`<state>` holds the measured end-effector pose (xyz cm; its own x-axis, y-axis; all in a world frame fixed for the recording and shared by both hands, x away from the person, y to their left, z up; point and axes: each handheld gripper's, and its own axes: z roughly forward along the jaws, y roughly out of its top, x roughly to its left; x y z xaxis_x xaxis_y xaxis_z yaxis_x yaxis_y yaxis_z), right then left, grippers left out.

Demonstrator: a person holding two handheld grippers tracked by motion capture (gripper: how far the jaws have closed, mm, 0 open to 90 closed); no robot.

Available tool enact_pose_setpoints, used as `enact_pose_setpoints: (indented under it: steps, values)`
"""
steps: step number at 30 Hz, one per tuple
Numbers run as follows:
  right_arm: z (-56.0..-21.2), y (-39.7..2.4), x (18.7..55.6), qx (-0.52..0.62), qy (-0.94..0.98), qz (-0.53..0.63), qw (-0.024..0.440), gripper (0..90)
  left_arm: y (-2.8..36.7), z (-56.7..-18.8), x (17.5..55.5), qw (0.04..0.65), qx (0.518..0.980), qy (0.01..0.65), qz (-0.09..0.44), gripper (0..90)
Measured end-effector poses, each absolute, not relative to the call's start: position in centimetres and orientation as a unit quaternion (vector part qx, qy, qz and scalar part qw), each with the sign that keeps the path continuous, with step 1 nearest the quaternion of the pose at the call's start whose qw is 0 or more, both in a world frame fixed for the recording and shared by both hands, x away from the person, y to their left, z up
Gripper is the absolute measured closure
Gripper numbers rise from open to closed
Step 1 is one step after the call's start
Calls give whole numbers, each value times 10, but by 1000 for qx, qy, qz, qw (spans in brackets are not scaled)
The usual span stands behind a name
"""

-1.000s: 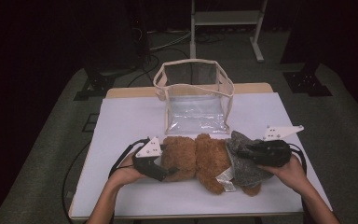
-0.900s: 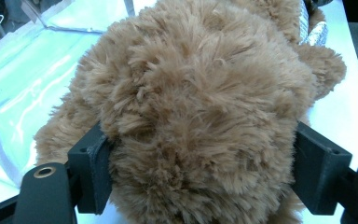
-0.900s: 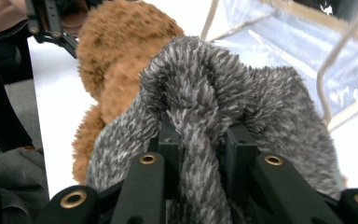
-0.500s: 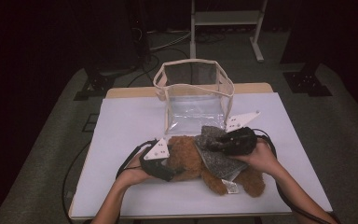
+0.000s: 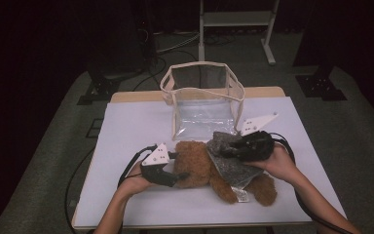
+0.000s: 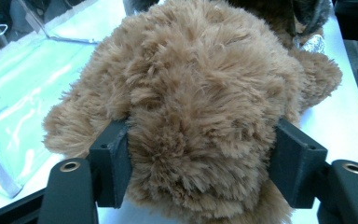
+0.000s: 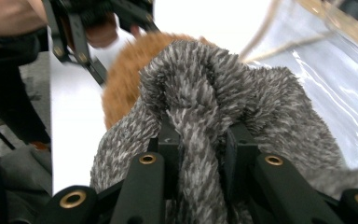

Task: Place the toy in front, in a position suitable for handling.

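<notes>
A brown plush teddy bear (image 5: 199, 165) lies on the white table (image 5: 126, 131), its furry head (image 6: 200, 93) toward the left. My left gripper (image 5: 177, 176) has just been closing on that head, and its pads (image 6: 116, 158) now press into the fur on both sides. My right gripper (image 5: 224, 148) is shut on a bunched fold of grey fuzzy cloth (image 7: 223, 79). The rest of the cloth (image 5: 229, 168) drapes over the bear's body. In the right gripper view the brown fur (image 7: 126, 74) shows behind the cloth.
A clear plastic bag with beige trim (image 5: 202, 92) stands open at the back middle of the table, just beyond the bear. A white label (image 5: 241, 195) sticks out near the bear's legs. Dark floor and stand legs (image 5: 268, 48) surround the table.
My right gripper has carried the grey cloth left and up, from the bear's right side to above its middle, nearer the bag. The left hand has stayed by the bear's head.
</notes>
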<state>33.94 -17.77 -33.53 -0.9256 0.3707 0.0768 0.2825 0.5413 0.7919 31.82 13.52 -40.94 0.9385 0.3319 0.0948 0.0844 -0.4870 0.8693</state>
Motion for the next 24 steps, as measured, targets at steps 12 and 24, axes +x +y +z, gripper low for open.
enact_pose_setpoints:
  steps: [12,24]
  values:
    - [-340,-101,395,183,897,402,2,719,122,-411,312,489,855,104,137,348]
    - [-351,-90,412,194,909,369,1,721,121,-412,312,487,858,96,135,305]
